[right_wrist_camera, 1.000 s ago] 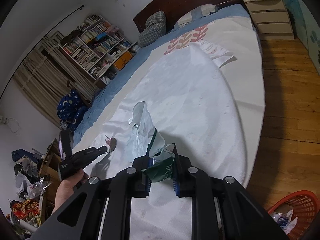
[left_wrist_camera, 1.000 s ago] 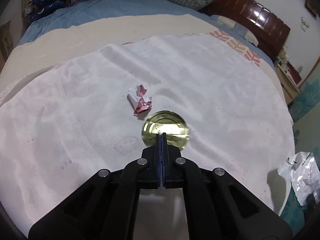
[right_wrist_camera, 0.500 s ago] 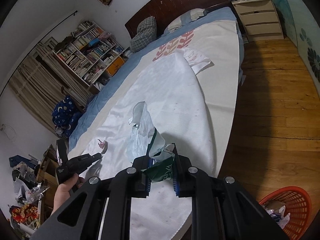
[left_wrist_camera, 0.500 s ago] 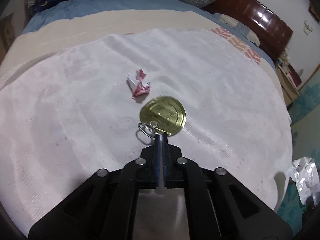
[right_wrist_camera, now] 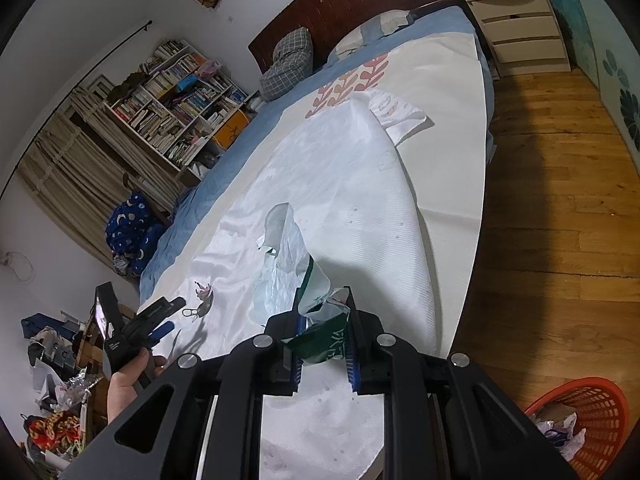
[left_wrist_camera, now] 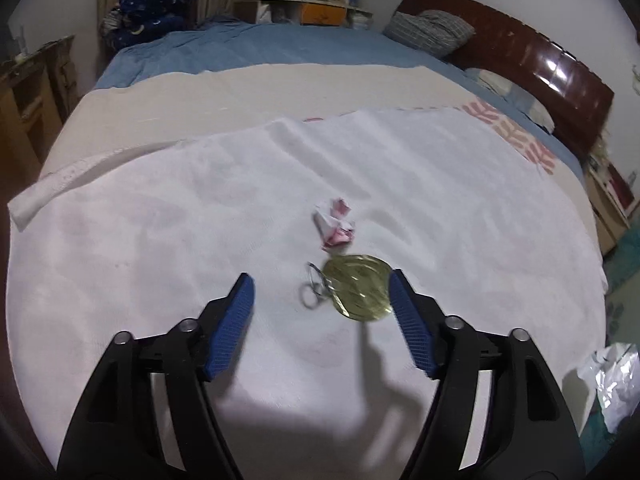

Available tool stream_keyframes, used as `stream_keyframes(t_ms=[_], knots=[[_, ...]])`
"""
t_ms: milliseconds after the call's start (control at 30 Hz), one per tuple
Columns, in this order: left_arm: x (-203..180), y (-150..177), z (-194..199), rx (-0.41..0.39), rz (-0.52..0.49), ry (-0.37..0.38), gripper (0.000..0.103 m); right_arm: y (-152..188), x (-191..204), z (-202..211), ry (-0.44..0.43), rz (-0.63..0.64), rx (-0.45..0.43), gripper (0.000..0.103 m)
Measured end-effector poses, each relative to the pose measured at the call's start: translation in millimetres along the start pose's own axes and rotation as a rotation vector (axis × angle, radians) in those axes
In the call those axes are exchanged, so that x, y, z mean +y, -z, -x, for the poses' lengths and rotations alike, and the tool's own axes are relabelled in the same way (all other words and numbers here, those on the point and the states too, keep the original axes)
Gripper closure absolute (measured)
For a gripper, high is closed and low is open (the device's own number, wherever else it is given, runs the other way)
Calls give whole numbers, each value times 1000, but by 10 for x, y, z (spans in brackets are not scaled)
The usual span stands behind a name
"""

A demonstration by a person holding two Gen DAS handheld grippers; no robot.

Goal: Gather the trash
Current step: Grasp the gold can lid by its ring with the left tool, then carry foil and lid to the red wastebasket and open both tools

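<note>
A gold can lid (left_wrist_camera: 358,292) with a pull ring (left_wrist_camera: 312,294) shows blurred over the white towel (left_wrist_camera: 160,240), between the fingers of my left gripper (left_wrist_camera: 320,278). The jaws are opening and neither pad presses on the lid. Just beyond lies a crumpled pink-and-white paper (left_wrist_camera: 336,228). My right gripper (right_wrist_camera: 323,294) is shut on a green-and-white plastic bag (right_wrist_camera: 320,336), whose clear upper part sticks up above the fingers. In the right wrist view a hand (right_wrist_camera: 128,380) holds the left gripper (right_wrist_camera: 160,316) near the lid (right_wrist_camera: 204,308).
The towel covers a bed (right_wrist_camera: 440,80) with a dark headboard (right_wrist_camera: 352,4). An orange basket (right_wrist_camera: 588,420) with trash in it stands on the wooden floor (right_wrist_camera: 560,200). A silvery bag (left_wrist_camera: 616,376) lies off the bed's right edge. A nightstand (right_wrist_camera: 520,28) stands by the headboard.
My left jaws have gone from shut at the can lid to wide apart, and the lid has come free. The right wrist view has swung a little, the bag staying gripped.
</note>
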State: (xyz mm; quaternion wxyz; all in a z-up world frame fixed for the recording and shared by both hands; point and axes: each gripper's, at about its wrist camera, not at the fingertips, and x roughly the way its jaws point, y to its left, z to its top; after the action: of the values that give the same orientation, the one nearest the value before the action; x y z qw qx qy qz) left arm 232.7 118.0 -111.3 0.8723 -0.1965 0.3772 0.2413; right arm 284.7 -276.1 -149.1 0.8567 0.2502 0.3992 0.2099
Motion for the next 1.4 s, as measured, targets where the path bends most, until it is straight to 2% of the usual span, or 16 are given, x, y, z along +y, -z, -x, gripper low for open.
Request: stream_keyframes(t_ms=[100,333,367,433,500,600,700,867,1067,1267,1400], knots=[[-28,-31,-261,100,-12,24,29,2,22,-29,-1,-4,4,84],[-128,-63,-411,124,-70,11,30,11,7,-47,8,1,15,84],[-131,-68,-407,125,-72,19,36,15,6,-48,9,1,17,84],[-107,-81,-399,127,-66,49,57,13,5,-57,11,0,23,83],[-80,-93,-430,138,-49,73,86,15,3,-62,7,-4,24,84],[-42,-92,-471,145,-4,154,95,28,12,-60,1,-7,29,84],[-31,-76,-425,119,12,188,99,38,18,-61,1,0,33,84],[-127,-52,-285,74,-45,179,100,13,-19,-60,4,-8,29,83],[-301,-51,169,-6,-114,196,100,-15,24,62,15,18,-4,84],[-658,175,1118,-110,-211,324,100,-60,37,640,67,71,-148,83],[-1032,473,1754,-154,-302,460,100,20,-62,1199,100,53,-241,84]])
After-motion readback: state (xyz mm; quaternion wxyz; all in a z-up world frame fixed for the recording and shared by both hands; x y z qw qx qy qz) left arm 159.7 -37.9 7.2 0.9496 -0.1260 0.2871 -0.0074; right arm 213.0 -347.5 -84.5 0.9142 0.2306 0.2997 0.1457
